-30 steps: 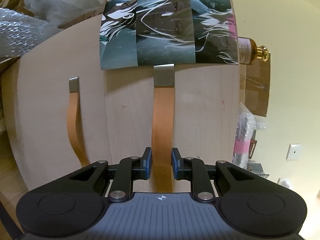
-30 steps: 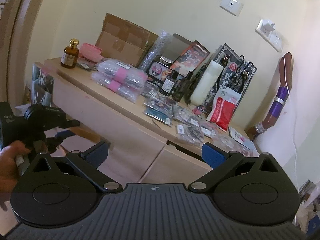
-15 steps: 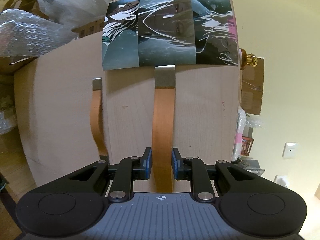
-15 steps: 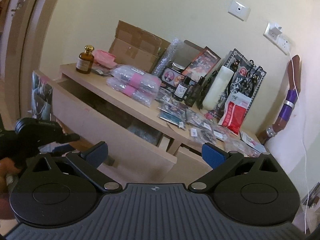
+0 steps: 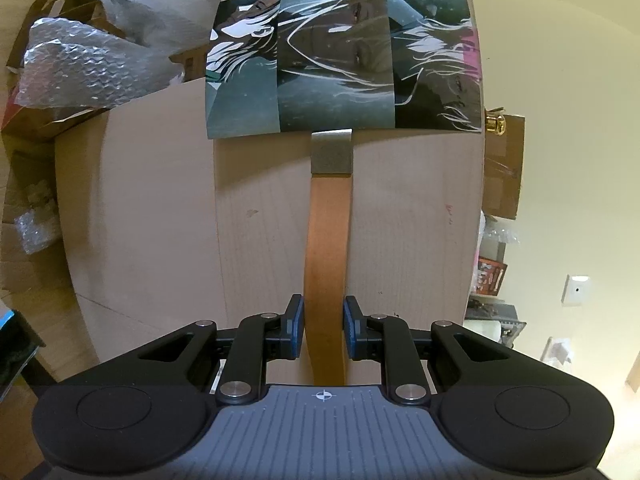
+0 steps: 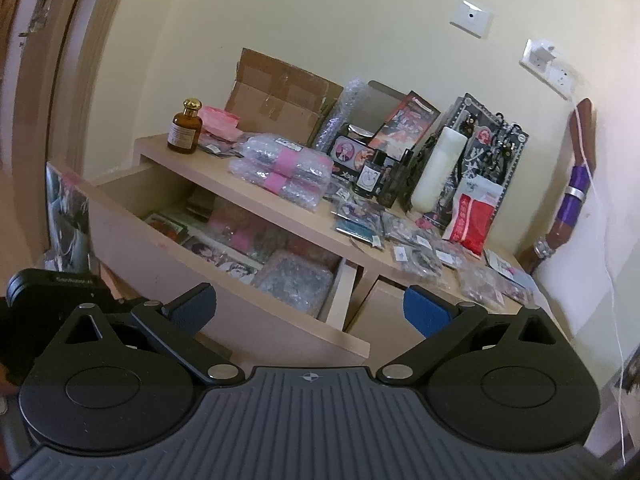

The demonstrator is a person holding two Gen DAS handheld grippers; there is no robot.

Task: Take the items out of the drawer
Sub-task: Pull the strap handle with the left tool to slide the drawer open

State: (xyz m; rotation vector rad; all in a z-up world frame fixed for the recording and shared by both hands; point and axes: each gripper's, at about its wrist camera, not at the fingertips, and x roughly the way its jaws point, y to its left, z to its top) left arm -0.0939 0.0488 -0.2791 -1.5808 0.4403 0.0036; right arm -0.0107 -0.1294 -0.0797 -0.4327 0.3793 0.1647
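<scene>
The left gripper (image 5: 323, 326) has its jaws clamped on the tan leather strap handle (image 5: 328, 256) of the drawer (image 6: 224, 280); the blue pads press the strap's two edges, and the strap's lower end is hidden behind the gripper body. Above the strap's metal clip, a dark illustrated print (image 5: 340, 56) covers the upper part of the drawer front, its right edge cut by the panel's edge. In the right wrist view the drawer stands pulled well out from under the bench (image 6: 280, 216). Its contents are only partly visible: flat illustrated cards (image 6: 224, 258), something pink in wrap, and a bubble-wrapped packet (image 6: 294, 280) near the right end; the back of the drawer is lost in shadow under the bench top. The right gripper (image 6: 308, 312) hangs in front of the drawer with its jaws wide apart and nothing between them. On the bench stand a brown bottle (image 6: 185, 128) with a gold cap, bubble-wrapped rolls (image 6: 282, 172) with pink bands, and a cardboard box (image 6: 280, 96); the small packets farther right are too blurred to name.
</scene>
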